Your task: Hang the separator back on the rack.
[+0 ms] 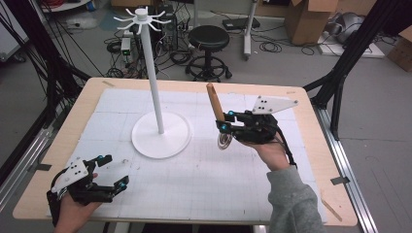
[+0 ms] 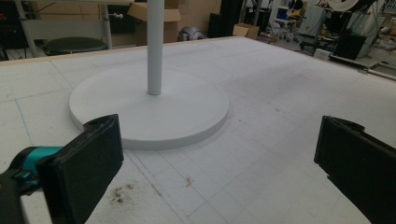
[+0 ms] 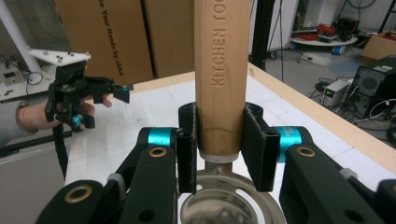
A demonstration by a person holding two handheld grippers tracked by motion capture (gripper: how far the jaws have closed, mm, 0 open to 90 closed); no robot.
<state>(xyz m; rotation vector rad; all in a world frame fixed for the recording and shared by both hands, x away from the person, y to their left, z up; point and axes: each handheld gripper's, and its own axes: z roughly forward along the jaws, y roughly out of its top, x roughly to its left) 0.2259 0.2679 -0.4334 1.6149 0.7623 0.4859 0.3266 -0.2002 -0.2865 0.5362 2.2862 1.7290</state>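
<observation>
My right gripper [image 1: 224,121] is shut on the wooden handle [image 1: 214,102] of a kitchen tool, held above the table right of centre. The handle tilts up and back, and its round metal head [image 1: 224,141] hangs below the jaws. In the right gripper view both pads press the handle [image 3: 219,70], stamped "KITCHEN TOO", just above the metal head [image 3: 229,205]. A white stand [image 1: 155,87] with a round base [image 1: 161,135] and hooks on top [image 1: 142,19] rises left of centre. My left gripper [image 1: 115,171] rests open at the front left, facing the stand's base [image 2: 149,107], with nothing between its jaws.
The white gridded mat [image 1: 204,184] covers the wooden table [image 1: 311,145]. A black stool [image 1: 209,39], cables and cardboard boxes [image 1: 311,19] stand on the floor behind. Black frame struts [image 1: 340,73] flank the table on both sides.
</observation>
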